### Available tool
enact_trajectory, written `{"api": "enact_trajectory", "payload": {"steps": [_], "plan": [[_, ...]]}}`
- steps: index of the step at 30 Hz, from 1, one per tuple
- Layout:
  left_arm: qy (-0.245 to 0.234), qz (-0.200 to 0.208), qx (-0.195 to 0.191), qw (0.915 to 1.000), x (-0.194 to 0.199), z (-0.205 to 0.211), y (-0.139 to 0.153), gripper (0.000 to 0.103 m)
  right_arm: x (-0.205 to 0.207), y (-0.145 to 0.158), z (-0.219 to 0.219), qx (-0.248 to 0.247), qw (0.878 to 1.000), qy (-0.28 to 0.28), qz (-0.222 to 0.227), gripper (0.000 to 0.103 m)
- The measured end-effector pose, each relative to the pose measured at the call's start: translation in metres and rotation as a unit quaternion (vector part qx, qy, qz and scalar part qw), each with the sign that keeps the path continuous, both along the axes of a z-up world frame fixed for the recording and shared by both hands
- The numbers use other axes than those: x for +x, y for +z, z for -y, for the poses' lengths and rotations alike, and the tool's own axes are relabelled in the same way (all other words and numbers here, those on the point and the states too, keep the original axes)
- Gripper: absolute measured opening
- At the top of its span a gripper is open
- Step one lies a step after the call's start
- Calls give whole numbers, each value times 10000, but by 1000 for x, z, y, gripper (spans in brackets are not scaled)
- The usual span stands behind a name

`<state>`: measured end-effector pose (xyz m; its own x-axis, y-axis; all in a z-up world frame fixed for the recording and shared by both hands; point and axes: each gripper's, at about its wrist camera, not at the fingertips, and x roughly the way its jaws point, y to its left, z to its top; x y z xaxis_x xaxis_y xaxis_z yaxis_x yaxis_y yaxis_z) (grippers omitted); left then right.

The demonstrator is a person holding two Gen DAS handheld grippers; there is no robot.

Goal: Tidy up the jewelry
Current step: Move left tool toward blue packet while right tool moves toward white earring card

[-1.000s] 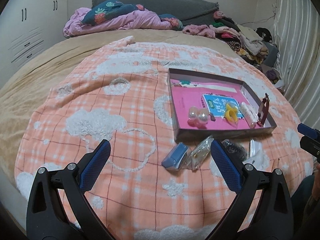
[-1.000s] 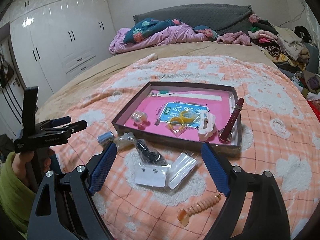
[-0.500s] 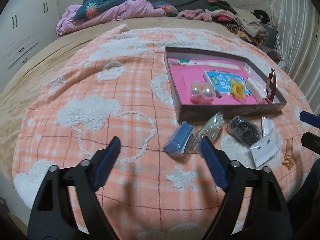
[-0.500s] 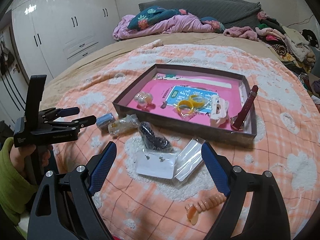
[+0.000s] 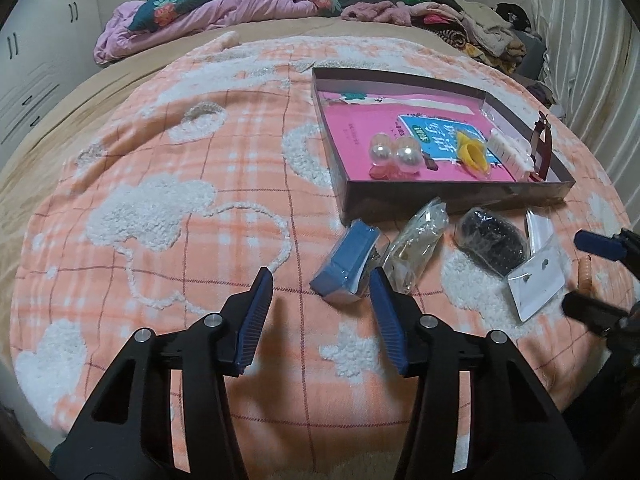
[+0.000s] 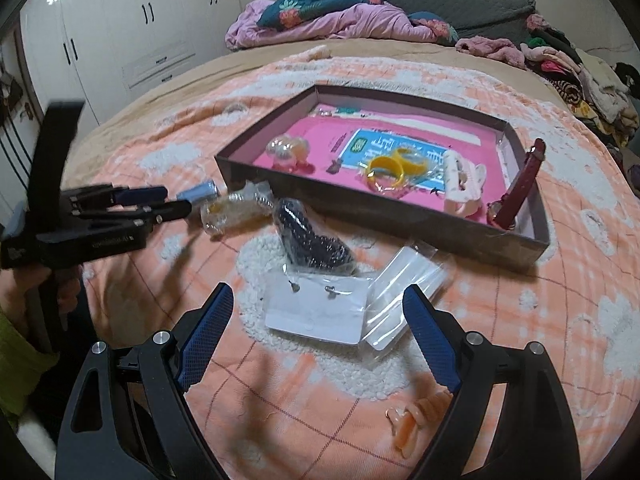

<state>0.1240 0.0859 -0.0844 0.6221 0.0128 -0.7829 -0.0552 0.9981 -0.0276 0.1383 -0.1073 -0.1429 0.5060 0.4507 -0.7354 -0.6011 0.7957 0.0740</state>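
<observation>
Jewelry packets lie in a loose row on our orange checked blanket (image 5: 160, 184), just in front of the near wall of the dark tray (image 6: 384, 216): a small blue box (image 5: 348, 260), a clear crinkled bag (image 5: 416, 244), a bag of black beads (image 6: 312, 240), a white earring card (image 6: 320, 308) and a flat clear sleeve (image 6: 404, 300) touching the card's right edge. A peach hair claw (image 6: 416, 416) lies nearer us, partly behind our right gripper's right finger. Inside the tray we see two pearl balls (image 5: 396, 154), a yellow ring (image 6: 388, 168), a white clip (image 6: 460, 184) and a dark red watch (image 6: 520, 188) leaning on the tray's right wall. A pile of clothes (image 6: 568, 68) sits well beyond.

Our left gripper (image 5: 320, 312) is closing with nothing between its jaws; the blue box lies just ahead of its right finger. Our right gripper (image 6: 316, 336) is spread wide and empty, the earring card and sleeve just beyond its fingertips.
</observation>
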Motion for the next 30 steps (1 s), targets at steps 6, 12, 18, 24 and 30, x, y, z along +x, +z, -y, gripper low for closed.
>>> {"api": "enact_trajectory", "payload": {"steps": [6,12,18,24,30], "plan": [[-93,-23,22,10000,5,6,-5,42,1,-16,-13,-283,9996,-14,93,86],[-147,-49,8,9999,10,8,-7,39,-1,-28,-25,-531,9982,-6,281,86],[-196,-62,-31,9998,14,8,-9,34,-6,-36,-36,-717,9964,116,444,84],[-205,-83,-73,9997,20,7,-14,29,-13,-42,-42,-763,9953,343,482,68],[-255,-24,-93,9996,20,8,-13,26,-15,-37,-38,-497,9975,454,222,68]]}}
